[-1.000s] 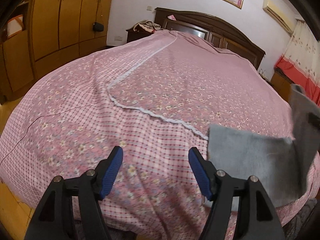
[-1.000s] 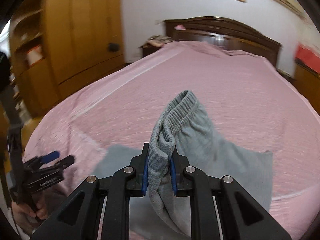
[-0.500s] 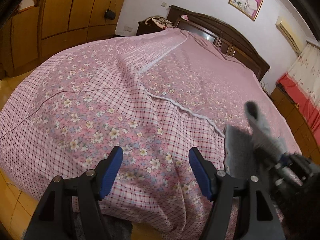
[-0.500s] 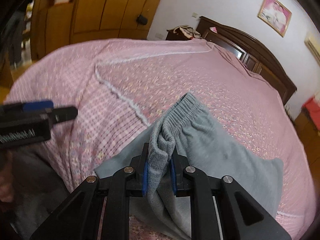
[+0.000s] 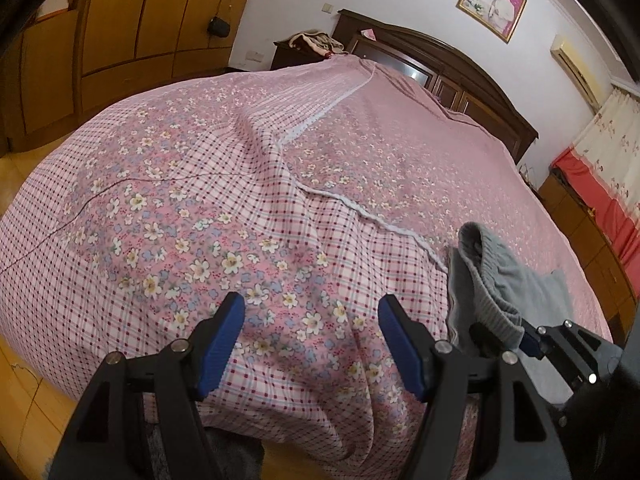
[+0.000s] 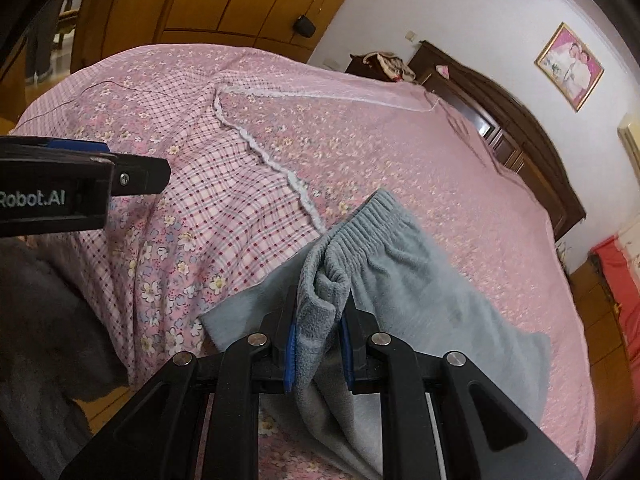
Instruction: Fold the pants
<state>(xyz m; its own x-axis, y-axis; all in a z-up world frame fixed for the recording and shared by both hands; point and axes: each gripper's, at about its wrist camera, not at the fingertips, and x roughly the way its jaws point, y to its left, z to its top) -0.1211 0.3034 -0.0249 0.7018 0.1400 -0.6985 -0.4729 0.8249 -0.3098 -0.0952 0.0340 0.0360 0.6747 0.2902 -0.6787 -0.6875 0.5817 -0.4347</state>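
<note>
On the near right of a pink floral bed (image 5: 280,184) with a dark headboard (image 5: 440,64) far off, the right gripper (image 6: 319,332) clenches the grey pants (image 6: 400,280)' waistband, while the left gripper (image 5: 310,340) hangs released.

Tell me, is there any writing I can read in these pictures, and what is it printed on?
"Robot.AI" in white letters on the black side of the left tool, seen in the right wrist view; the word is cut off at the picture's left edge, so more letters may come before it.
The framed photo on the wall: no readable text.
Nothing readable on the pants or the bedspread.
</note>
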